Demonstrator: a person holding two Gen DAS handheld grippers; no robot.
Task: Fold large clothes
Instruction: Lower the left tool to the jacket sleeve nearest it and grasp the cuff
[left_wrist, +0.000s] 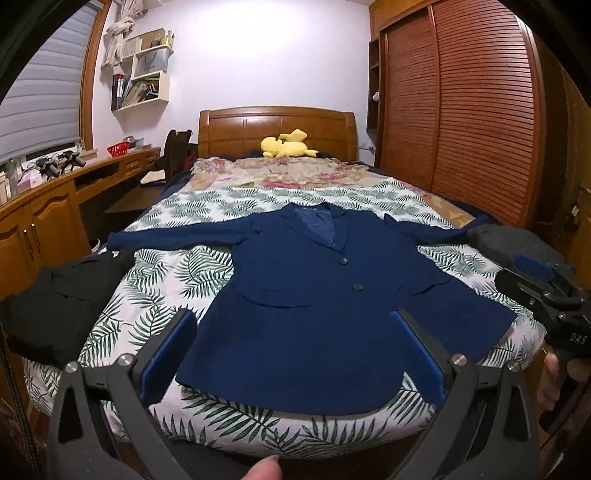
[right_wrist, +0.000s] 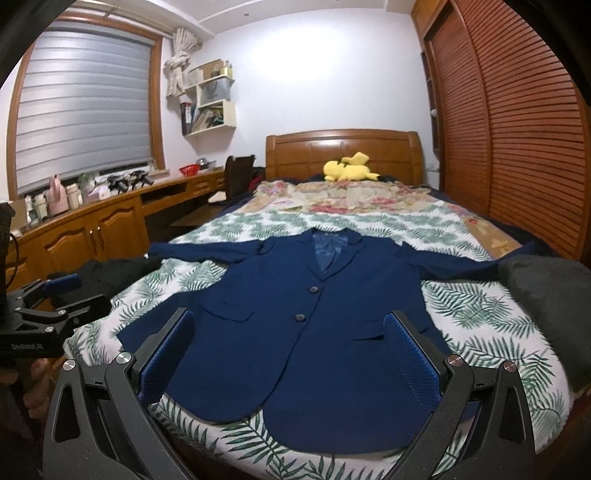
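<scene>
A navy blue blazer (left_wrist: 306, 295) lies flat and face up on the bed, buttoned, sleeves spread to both sides, collar toward the headboard; it also shows in the right wrist view (right_wrist: 325, 325). My left gripper (left_wrist: 295, 350) is open and empty, held above the blazer's hem near the foot of the bed. My right gripper (right_wrist: 291, 350) is open and empty too, above the hem; it shows at the right edge of the left wrist view (left_wrist: 539, 284). The left gripper shows at the left edge of the right wrist view (right_wrist: 55, 295).
The bed (left_wrist: 166, 266) has a leaf-print cover. A black garment (left_wrist: 62, 295) lies at its left edge, a dark grey one (left_wrist: 509, 240) at its right. A yellow plush toy (left_wrist: 288, 146) sits by the headboard. A wooden desk (left_wrist: 55, 206) stands left, a slatted wardrobe (left_wrist: 461, 110) right.
</scene>
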